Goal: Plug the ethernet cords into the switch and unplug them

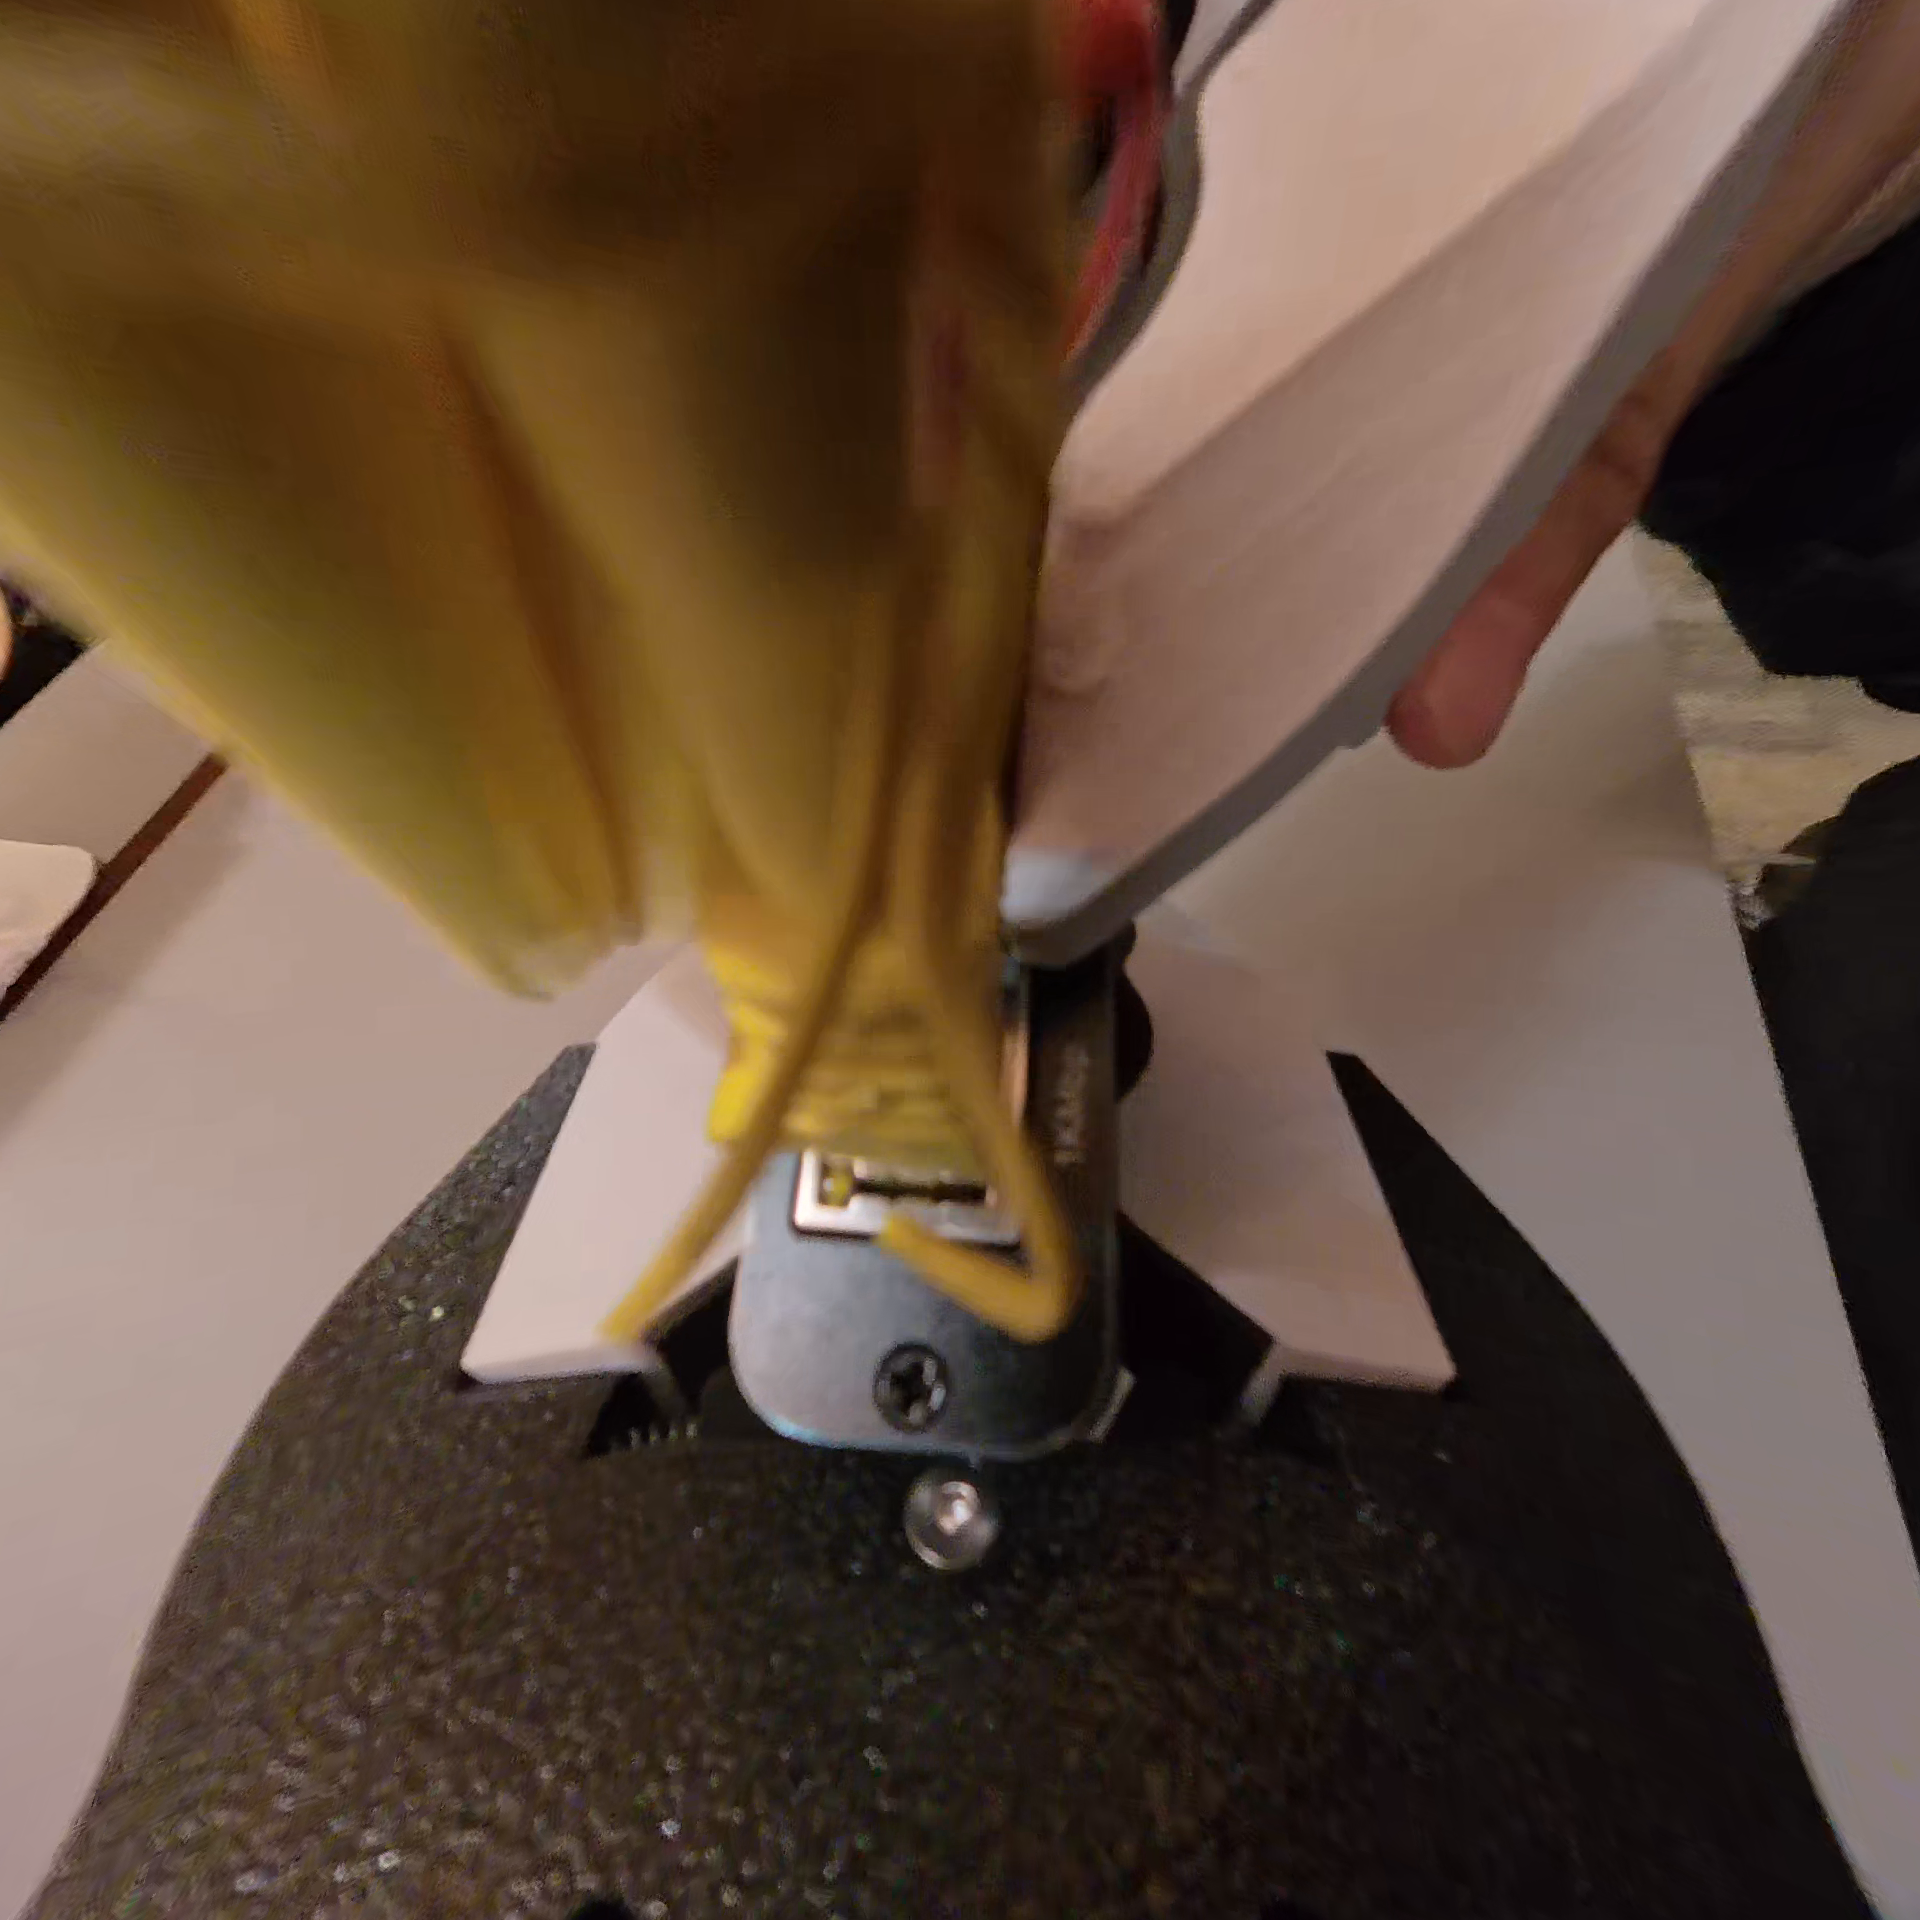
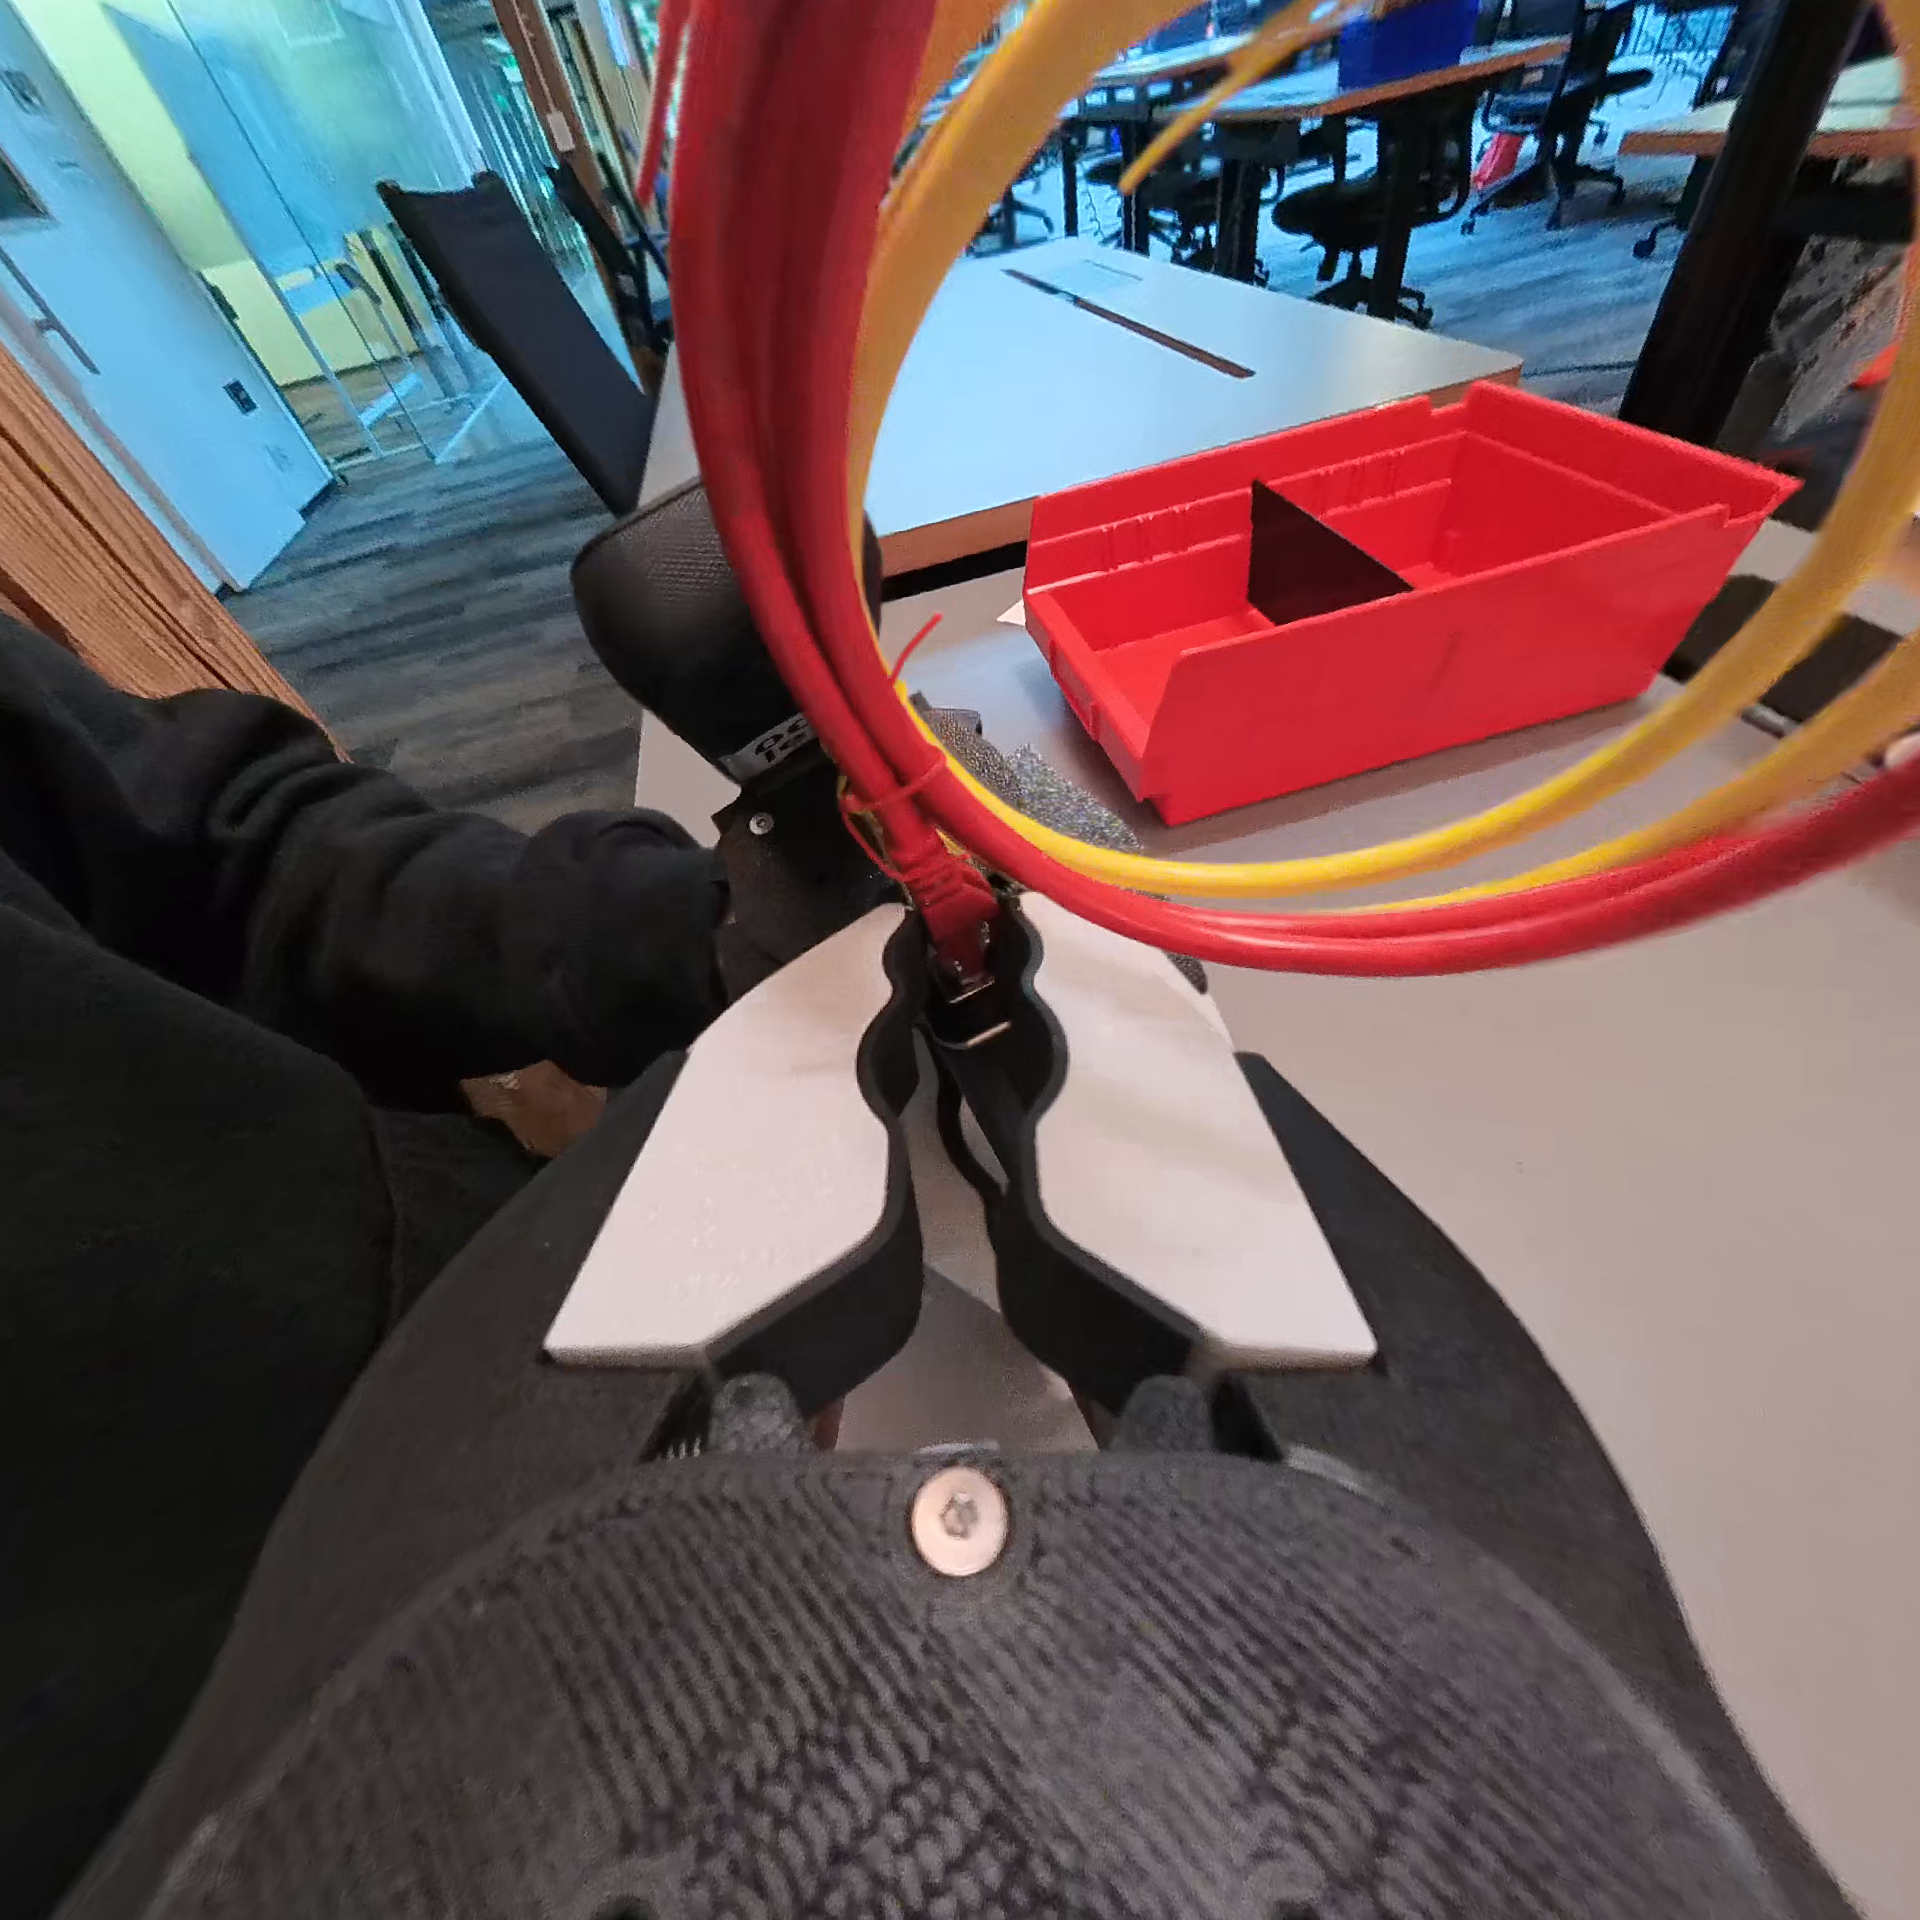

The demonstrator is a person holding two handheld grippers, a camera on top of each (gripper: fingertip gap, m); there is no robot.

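Observation:
In the left wrist view the dark metal switch sits between my left gripper's white fingers, which are closed on its sides. Yellow ethernet plugs sit in its ports, beside one open port. A blurred bundle of yellow cords hides most of this view. My right gripper is shut on a red ethernet plug, its tip at the left gripper. The right gripper's white finger reaches the switch from the upper right. Red cords and yellow cords loop overhead.
A red plastic bin with a black divider stands on the grey table behind the cords. A person's black sleeve is at the left, and a bare finger lies under the right gripper's finger. A black chair stands behind. About 10 cm separates my left fingertips from my right.

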